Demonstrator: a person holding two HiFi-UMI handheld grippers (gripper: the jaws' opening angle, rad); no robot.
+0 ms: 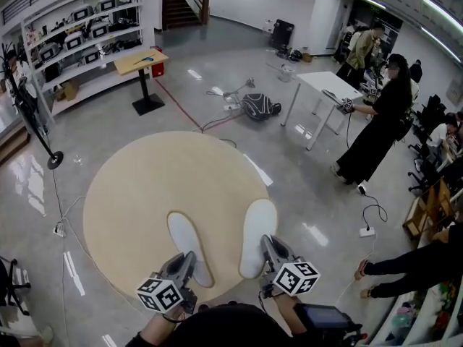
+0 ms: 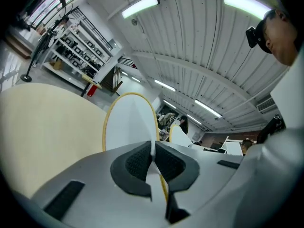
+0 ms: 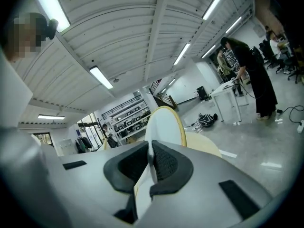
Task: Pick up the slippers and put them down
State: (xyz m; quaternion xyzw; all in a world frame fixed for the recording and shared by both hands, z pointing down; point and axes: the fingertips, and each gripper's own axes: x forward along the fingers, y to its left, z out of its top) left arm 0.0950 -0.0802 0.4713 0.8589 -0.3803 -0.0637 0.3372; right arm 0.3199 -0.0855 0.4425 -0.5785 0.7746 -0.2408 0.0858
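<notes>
- Two white slippers: the left slipper (image 1: 189,248) and the right slipper (image 1: 258,233) sit side by side; their long axes run away from the person, heels near, toes far and spread slightly apart
- Both are over the near part of one round beige table (image 1: 159,186), or perhaps a floor mat
- Left tongs (image 1: 184,264) are clenched on the left slipper's heel; right tongs (image 1: 269,246) are clenched on the right slipper's heel

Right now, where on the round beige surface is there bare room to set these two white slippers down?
The round beige surface is bare across its far half and both sides. Only the near edge is taken, where the left gripper and right gripper hold the white slippers. Beyond the far rim, a black bag and cables crowd the floor.
</notes>
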